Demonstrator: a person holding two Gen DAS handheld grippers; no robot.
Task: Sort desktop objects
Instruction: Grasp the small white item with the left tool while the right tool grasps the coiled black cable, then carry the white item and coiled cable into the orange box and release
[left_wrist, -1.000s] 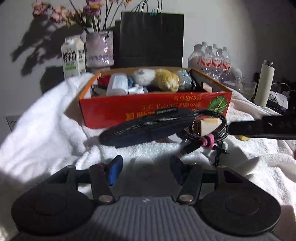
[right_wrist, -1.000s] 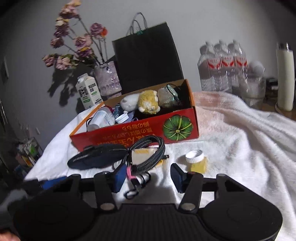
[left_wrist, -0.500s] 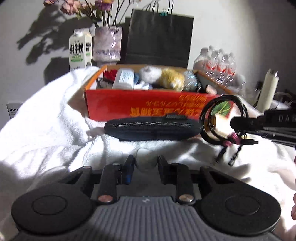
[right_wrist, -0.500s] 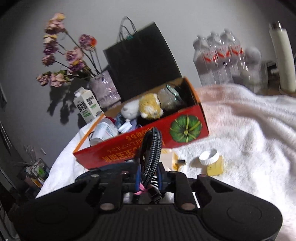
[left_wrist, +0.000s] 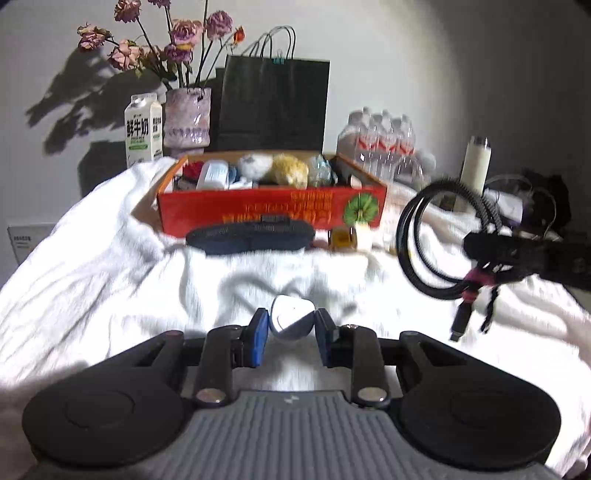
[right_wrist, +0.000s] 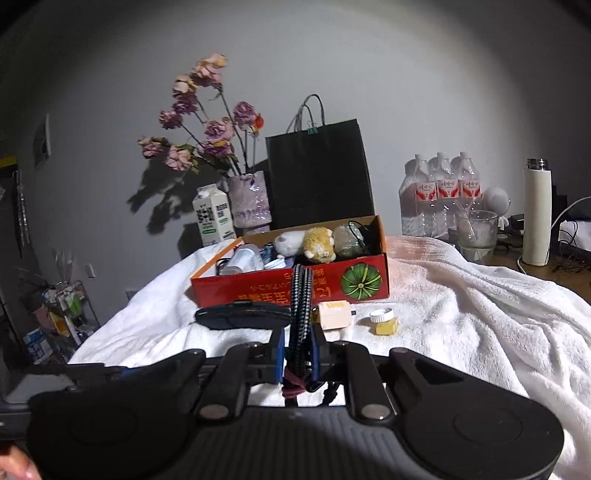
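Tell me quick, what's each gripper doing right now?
Left gripper: closed on a small white case.
Right gripper: closed on the coiled black cable, lifted off the towel.

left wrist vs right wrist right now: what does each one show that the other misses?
Only the left wrist view: the left tool shut on a small white case, and the coiled cable side-on as a full loop, lifted off the towel.

Only the right wrist view: the yellow jar with white lid, the glass cup, and the right tool clamping the cable edge-on.

Both: red box, black pouch, black bag, milk carton, white towel.
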